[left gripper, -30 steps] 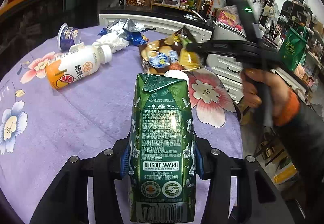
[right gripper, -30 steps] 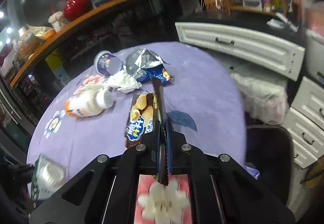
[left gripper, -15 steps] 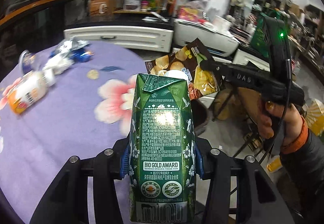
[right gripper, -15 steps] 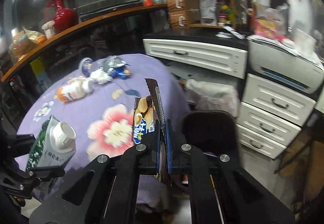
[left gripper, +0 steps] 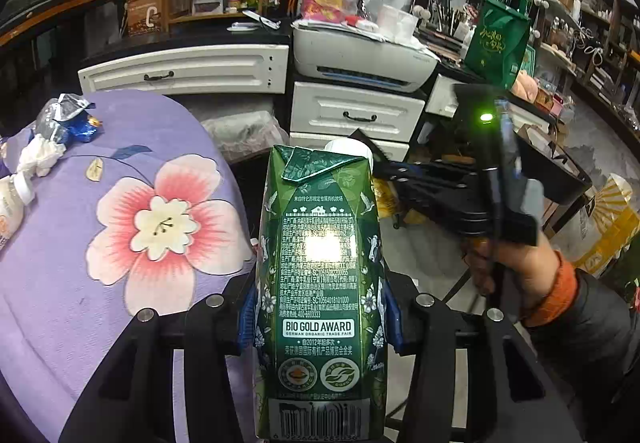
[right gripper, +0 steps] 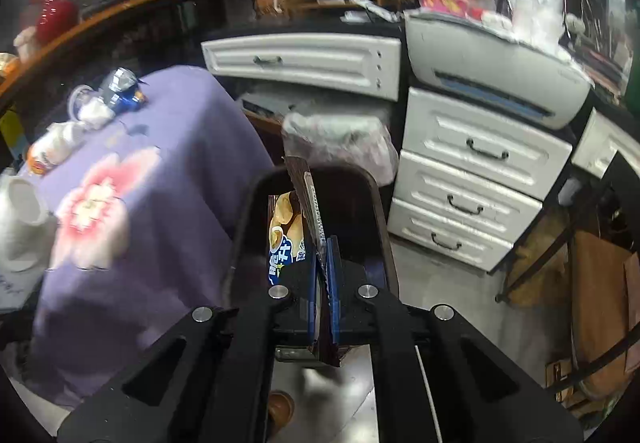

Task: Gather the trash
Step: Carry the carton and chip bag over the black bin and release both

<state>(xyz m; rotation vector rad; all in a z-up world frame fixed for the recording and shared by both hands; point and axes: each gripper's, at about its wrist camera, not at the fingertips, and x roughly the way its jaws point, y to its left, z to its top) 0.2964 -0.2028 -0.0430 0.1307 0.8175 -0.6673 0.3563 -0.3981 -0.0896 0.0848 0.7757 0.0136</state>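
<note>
My left gripper (left gripper: 320,319) is shut on a tall green milk carton (left gripper: 320,275), which stands upright between the blue pads and fills the middle of the left wrist view. My right gripper (right gripper: 323,291) is shut on a flat brown snack wrapper (right gripper: 298,227) printed with biscuits. The wrapper hangs over the open mouth of a black trash bin (right gripper: 248,211) beside the table. In the left wrist view the right gripper's black body (left gripper: 452,191) is held by a hand (left gripper: 512,267) to the right of the carton; the wrapper is mostly hidden behind the carton.
The purple flowered tablecloth (left gripper: 72,283) fills the left. On its far side lie a blue foil wrapper (left gripper: 68,119), crumpled tissue (left gripper: 40,155) and a bottle (right gripper: 56,147). White drawers (right gripper: 464,195) and a printer (left gripper: 360,59) stand behind the bin. A bagged bin (right gripper: 340,139) sits further back.
Both grippers have swung right, off the table, carrying the carton and the wrapper. The wrapper now hangs over the black bin, and the table litter has slid to the left edge.
</note>
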